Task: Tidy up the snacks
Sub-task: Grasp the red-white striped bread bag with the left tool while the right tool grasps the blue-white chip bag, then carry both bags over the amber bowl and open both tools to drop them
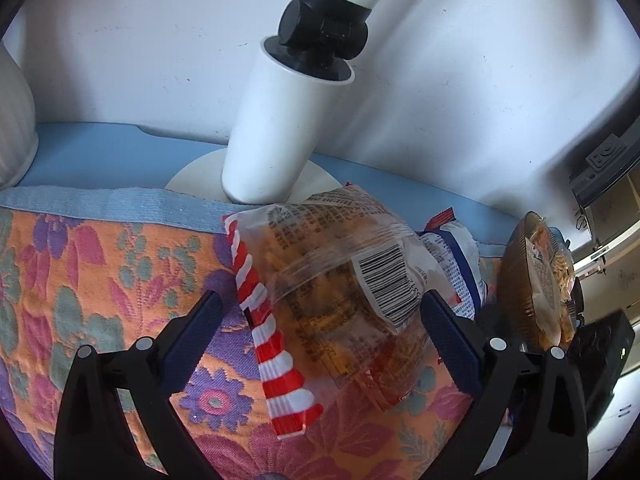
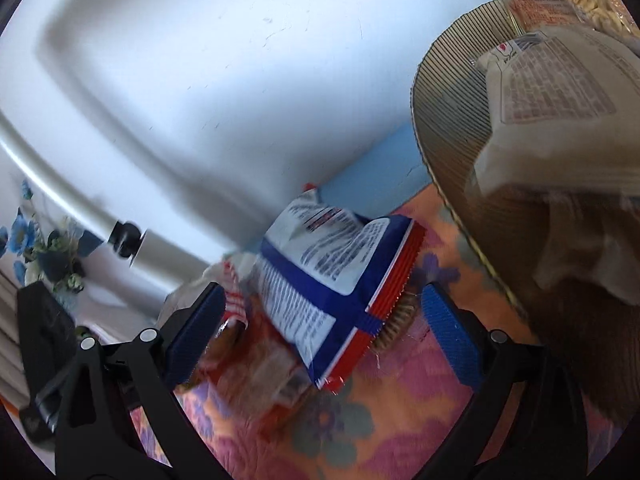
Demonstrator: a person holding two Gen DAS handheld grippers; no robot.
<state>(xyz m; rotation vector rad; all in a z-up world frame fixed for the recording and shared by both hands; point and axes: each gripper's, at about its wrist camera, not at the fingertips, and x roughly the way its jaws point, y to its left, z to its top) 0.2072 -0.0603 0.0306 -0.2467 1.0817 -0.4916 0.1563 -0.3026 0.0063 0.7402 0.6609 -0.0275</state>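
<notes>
Clear snack bag (image 1: 336,280) between spread, empty left tongs (image 1: 320,332); right tongs (image 2: 320,324) spread around blue packet (image 2: 332,280); lamp post (image 1: 272,136) behind.

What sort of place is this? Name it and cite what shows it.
Probably a home room: a floral woven tablecloth covers the table, a white lamp post stands by a painted wall, and a vase of blue flowers sits nearby.

A home — floral tablecloth (image 1: 100,280), desk lamp (image 1: 276,120), flower vase (image 2: 48,256).

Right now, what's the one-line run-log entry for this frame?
left gripper: open, around clear snack bag | right gripper: open, around blue-white packet | ribbed bowl: holds snacks | floral cloth
</notes>
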